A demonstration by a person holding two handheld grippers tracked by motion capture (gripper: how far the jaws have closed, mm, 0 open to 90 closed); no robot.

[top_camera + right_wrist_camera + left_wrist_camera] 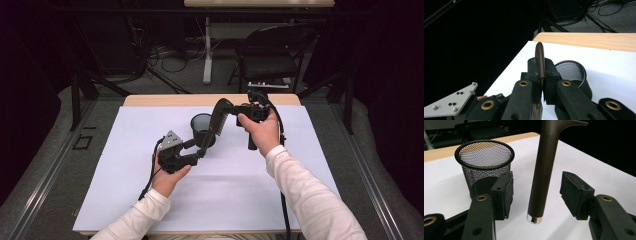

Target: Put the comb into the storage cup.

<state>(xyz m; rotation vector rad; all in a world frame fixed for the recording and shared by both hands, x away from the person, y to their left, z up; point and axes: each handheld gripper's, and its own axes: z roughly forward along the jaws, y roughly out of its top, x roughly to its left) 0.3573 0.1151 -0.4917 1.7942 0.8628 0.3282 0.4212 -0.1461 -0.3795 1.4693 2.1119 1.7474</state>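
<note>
Comb (218, 118), dark brown with a long round handle, hangs in the centre of the high view, its toothed head clamped tight in the right hand-held gripper (239, 112) at centre right. Its long axis slants from that grip down and to the left, toward the left hand-held gripper (201, 150) just below centre. In the left gripper view the handle (543, 170) stands nearly upright between the two pads (505, 195), with a clear gap on each side, and its silver-capped tip hovers a little above the white surface (579, 157); these jaws are half open and hold nothing. The right gripper view shows the comb's spine (540, 62) pinched edge-on between that gripper's closed jaws. A black mesh cup (202, 127) stands upright and empty just beyond the left hand-held gripper, at upper left in the left gripper view (485, 162), close beside the handle but not touching it. Judging by this, the cup's open mouth lies nearest the handle tip, and its rim is the likeliest thing to catch.
</note>
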